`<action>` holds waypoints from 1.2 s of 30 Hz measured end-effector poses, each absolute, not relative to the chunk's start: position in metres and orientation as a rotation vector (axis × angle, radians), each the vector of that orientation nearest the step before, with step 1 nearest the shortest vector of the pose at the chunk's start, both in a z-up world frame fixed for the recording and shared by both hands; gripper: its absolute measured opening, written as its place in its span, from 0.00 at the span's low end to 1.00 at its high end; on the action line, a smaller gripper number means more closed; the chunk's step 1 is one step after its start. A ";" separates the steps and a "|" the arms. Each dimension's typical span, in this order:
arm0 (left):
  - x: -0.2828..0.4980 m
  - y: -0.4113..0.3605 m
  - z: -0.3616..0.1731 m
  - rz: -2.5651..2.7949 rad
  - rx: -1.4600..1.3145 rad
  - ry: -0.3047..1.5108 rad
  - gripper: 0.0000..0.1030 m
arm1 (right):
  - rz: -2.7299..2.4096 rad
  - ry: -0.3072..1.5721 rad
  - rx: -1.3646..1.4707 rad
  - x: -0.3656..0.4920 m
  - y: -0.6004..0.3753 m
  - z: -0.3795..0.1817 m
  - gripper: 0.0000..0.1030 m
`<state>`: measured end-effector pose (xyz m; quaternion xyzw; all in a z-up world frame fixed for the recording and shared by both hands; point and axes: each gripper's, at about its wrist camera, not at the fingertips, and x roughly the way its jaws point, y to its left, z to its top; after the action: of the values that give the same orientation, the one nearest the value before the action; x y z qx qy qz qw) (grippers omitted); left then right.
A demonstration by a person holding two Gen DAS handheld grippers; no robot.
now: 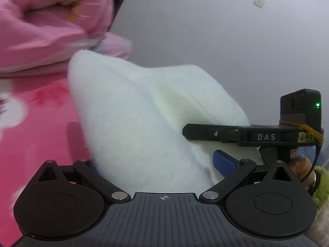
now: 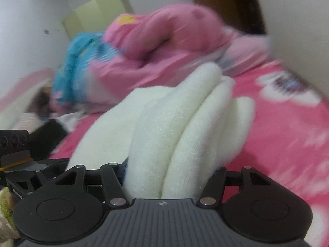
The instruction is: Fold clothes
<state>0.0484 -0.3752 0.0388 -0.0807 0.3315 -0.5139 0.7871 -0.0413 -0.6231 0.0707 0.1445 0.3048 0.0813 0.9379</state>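
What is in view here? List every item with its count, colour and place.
White fleece garment: one, cream-white, bunched, lifted over the bed between both grippers.
Bedsheet: one, pink with white flower prints, beneath.
Quilt: one, pink, heaped at the far end.
Blue cloth: one, beside the quilt.
Cabinet: one, pale yellow-green, against the wall.
Left gripper: black, clamped on the garment.
Right gripper: black, clamped on the garment.

the letters "das" stand in white on the right gripper (image 1: 205, 144) side bar.
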 end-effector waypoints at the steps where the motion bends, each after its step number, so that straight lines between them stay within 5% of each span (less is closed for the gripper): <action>1: 0.060 -0.398 0.035 -1.121 -0.207 0.722 0.97 | 0.137 0.621 0.263 -0.031 -0.640 0.073 0.59; 15: 0.184 -0.557 -0.039 -1.058 -0.494 0.809 0.94 | 0.002 0.659 -0.106 0.118 -0.777 0.043 0.59; 18: 0.196 -0.563 -0.065 -1.028 -0.518 0.842 0.93 | 0.001 0.692 -0.096 0.140 -0.795 0.012 0.67; 21: 0.194 -0.559 -0.075 -1.049 -0.520 0.814 0.94 | -0.084 0.671 0.035 0.150 -0.819 -0.012 0.87; 26: 0.192 -0.541 -0.070 -1.055 -0.600 0.826 0.95 | -0.208 0.493 0.234 0.114 -0.853 0.003 0.89; 29: 0.191 -0.528 -0.068 -1.045 -0.644 0.854 0.95 | -0.339 0.317 0.376 0.064 -0.870 0.027 0.98; 36: 0.164 -0.515 -0.059 -1.025 -0.532 0.870 0.95 | -0.307 0.375 0.996 -0.042 -0.891 -0.001 0.98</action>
<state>0.1640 -0.5150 -0.0590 -0.2436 0.3980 -0.4689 0.7499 -0.0422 -0.8909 -0.0013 0.4730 0.1780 -0.1458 0.8505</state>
